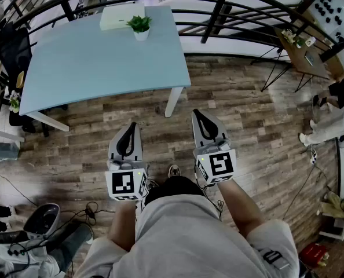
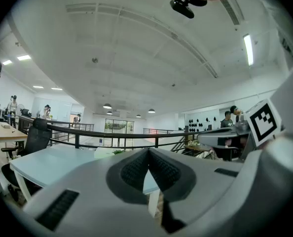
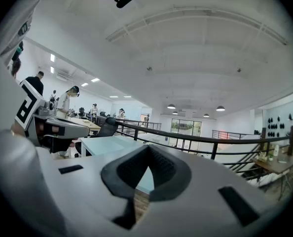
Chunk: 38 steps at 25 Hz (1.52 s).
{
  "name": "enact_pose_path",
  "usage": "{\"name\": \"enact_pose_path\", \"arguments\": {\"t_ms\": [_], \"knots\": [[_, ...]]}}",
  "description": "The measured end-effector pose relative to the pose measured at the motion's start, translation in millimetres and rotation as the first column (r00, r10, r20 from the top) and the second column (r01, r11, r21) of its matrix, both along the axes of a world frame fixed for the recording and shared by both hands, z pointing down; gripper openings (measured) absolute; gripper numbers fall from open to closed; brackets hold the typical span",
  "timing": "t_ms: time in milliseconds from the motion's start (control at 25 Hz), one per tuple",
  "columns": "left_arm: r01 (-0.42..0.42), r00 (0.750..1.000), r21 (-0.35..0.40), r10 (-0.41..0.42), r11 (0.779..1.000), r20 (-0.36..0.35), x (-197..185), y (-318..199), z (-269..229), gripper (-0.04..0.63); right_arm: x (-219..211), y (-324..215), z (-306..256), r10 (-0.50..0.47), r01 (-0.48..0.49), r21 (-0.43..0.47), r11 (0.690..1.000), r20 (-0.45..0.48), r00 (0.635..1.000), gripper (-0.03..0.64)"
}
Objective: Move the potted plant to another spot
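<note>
- potted plant (image 1: 140,26) sits at the far side of the table (image 1: 91,68), well ahead of both claws.
- left claw (image 1: 131,126) and right claw (image 1: 196,114) are clenched and empty; reaching in unopened could topple the potted plant, i reckon.

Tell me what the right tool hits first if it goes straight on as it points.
Likely the light blue table: its near corner lies dead ahead of the right tool. Height is unclear; if it passes above the tabletop, the black railing behind comes next.
</note>
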<state>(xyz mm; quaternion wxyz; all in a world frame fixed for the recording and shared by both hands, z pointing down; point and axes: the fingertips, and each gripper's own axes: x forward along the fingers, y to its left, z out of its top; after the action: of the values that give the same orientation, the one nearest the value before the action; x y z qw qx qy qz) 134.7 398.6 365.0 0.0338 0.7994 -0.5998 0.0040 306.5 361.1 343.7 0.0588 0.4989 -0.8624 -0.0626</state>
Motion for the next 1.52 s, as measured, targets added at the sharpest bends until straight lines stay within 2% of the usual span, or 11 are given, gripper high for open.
{"name": "enact_pose_path", "arguments": {"t_ms": [240, 440, 520, 560, 840, 1000, 1240, 1520], "knots": [[-0.025, 1.000, -0.054, 0.024, 0.998, -0.011, 29, 1, 9, 0.012, 14, 11, 18, -0.095, 0.094, -0.070, 0.993, -0.007, 0.995, 0.003], [-0.057, 0.998, -0.095, 0.056, 0.994, -0.019, 51, -4, 24, 0.012, 34, 20, 40, -0.121, 0.115, -0.082, 0.990, -0.083, 0.989, 0.010], [-0.058, 0.998, -0.111, 0.056, 0.992, -0.028, 61, -6, 29, 0.012, 44, 19, 47, -0.142, 0.134, -0.103, 0.986, -0.078, 0.987, 0.096], [-0.058, 0.998, -0.118, 0.055, 0.991, -0.031, 67, -8, 32, 0.012, 49, 16, 51, -0.150, 0.141, -0.114, 0.983, -0.074, 0.986, 0.113], [-0.038, 0.999, -0.170, 0.035, 0.985, -0.017, 91, -27, 52, 0.012, 69, -13, 69, -0.167, 0.160, -0.127, 0.979, -0.044, 0.985, 0.160], [0.004, 1.000, -0.219, -0.004, 0.976, -0.001, 77, -31, 65, 0.012, 61, -28, 84, -0.184, 0.179, -0.148, 0.973, -0.023, 0.983, 0.182], [0.037, 0.999, -0.259, -0.038, 0.965, 0.001, 53, -64, 87, 0.012, 41, -72, 106, -0.200, 0.196, -0.193, 0.961, 0.000, 0.980, 0.213], [-0.008, 0.999, -0.249, -0.002, 0.968, -0.041, 7, -144, 101, 0.012, -4, -141, 114, -0.186, 0.165, -0.230, 0.959, -0.072, 0.980, 0.257]]}}
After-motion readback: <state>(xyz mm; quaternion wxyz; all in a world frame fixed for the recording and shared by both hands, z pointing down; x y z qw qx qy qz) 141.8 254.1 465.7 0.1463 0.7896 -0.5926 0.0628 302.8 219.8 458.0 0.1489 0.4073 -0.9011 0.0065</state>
